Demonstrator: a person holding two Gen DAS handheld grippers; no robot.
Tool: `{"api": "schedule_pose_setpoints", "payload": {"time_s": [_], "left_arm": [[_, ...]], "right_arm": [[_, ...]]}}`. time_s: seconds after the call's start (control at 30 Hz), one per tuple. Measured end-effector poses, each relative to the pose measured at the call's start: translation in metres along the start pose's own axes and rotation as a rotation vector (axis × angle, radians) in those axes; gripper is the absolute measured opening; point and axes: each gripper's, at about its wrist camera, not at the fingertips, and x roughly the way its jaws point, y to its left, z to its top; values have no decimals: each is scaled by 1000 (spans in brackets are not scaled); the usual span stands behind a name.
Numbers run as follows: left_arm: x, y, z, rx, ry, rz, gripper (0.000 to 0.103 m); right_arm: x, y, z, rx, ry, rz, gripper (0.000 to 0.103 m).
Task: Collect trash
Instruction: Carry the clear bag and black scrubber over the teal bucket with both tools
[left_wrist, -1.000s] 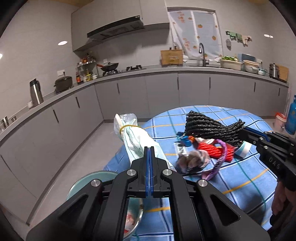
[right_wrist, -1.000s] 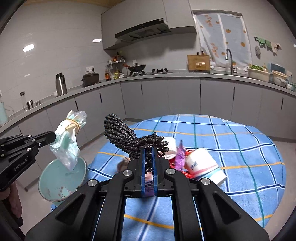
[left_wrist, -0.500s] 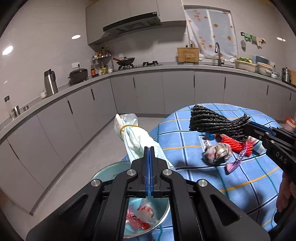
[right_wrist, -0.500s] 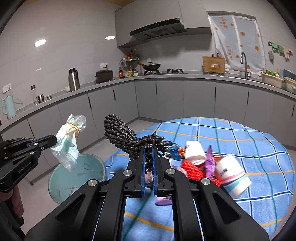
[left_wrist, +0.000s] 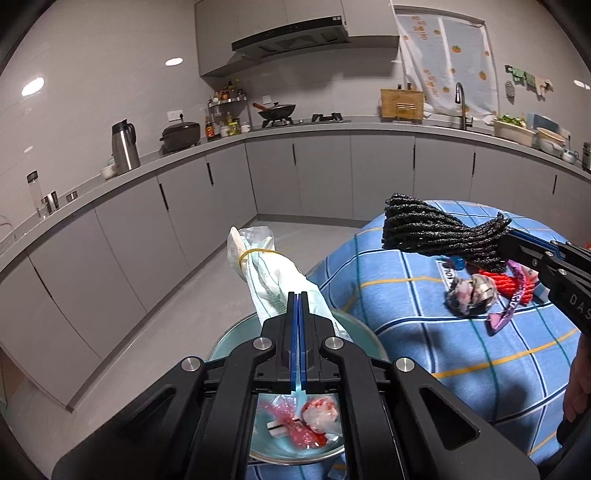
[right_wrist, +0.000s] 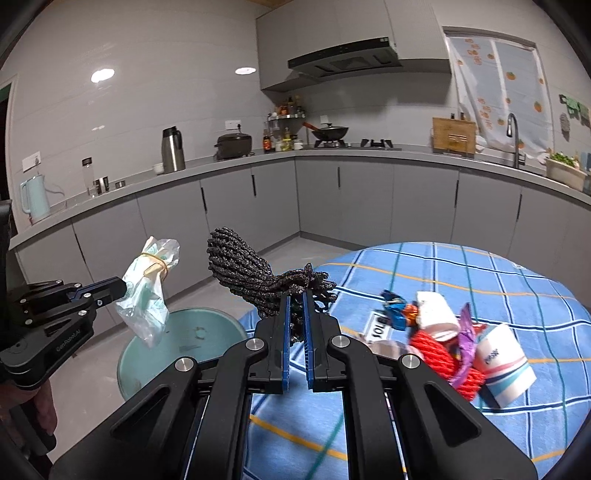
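Black braided rope bundle (right_wrist: 251, 275), plastic bag (left_wrist: 275, 280)

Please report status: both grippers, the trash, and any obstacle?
Left gripper shut on plastic bag, above bin. Right gripper shut on black rope bundle. No obstacle seen.

The room is bright from round ceiling lights (left_wrist: 173, 61). The edges bend and go dark. The cup (right_wrist: 504, 363) looks blurry.
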Motion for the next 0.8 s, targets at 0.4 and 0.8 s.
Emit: {"api": "schedule_pose_setpoints", "payload": {"time_s": [0.4, 0.8], "left_arm": [[10, 27, -14, -36, 38, 26, 1], [28, 34, -25, -53, 85, 16, 1]], "right_arm": [[27, 36, 1, -41, 31, 58, 7], [55, 59, -9, -65, 88, 81, 7]]}}
